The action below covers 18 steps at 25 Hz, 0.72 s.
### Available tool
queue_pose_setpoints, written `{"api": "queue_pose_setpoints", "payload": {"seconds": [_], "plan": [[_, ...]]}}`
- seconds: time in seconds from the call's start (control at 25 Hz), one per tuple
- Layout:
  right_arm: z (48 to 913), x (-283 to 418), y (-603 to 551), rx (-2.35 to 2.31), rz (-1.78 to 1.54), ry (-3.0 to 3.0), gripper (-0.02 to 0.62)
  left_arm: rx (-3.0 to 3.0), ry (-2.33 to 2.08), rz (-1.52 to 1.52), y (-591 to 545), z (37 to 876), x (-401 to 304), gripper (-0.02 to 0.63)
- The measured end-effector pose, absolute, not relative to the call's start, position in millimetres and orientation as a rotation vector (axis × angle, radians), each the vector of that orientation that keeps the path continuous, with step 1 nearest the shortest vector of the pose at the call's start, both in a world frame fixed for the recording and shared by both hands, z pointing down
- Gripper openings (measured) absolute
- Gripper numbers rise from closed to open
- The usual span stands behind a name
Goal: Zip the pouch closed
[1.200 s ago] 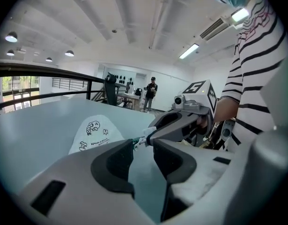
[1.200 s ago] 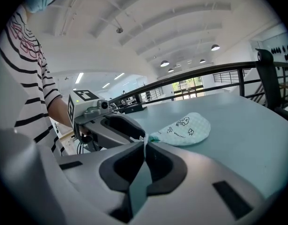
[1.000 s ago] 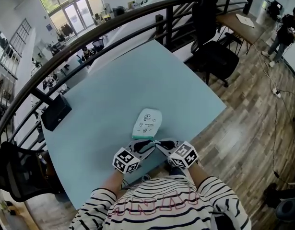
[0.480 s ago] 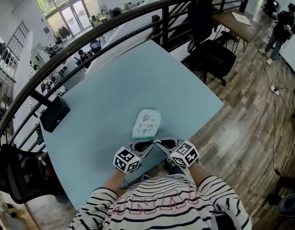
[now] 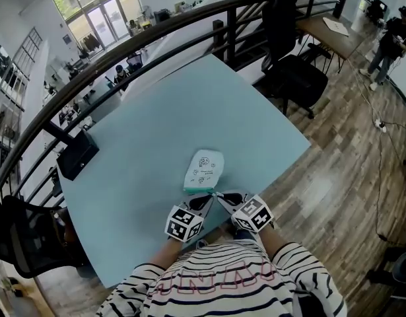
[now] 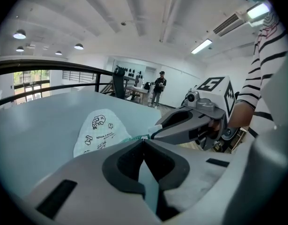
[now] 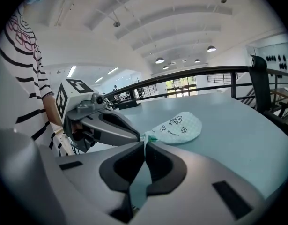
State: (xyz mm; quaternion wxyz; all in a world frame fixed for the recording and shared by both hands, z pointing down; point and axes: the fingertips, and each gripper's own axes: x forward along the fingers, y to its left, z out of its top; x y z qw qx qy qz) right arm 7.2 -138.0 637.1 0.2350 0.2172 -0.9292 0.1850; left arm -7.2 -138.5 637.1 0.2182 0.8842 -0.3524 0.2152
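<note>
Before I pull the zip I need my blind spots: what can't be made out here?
- The zipper pull: the left gripper and right gripper, both shut on the pouch at its green end, cover it with their tips. The head view is too small to show it.
- How far the zip is closed: no teeth line shows in any view.
- Pouch contents: the fabric hides them.

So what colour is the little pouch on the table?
The pouch is pale mint with fine checks and black cartoon doodles; clearest in the right gripper view.
</note>
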Motion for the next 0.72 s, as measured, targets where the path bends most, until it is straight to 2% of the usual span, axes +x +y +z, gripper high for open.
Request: {"api": "queue_pose_setpoints", "payload": {"seconds": [0.72], "plan": [[636, 14, -152, 0.727, 0.537, -2.500, 0.034, 2.290, -1.191, 0.646, -155, 643, -33, 0.025]]}}
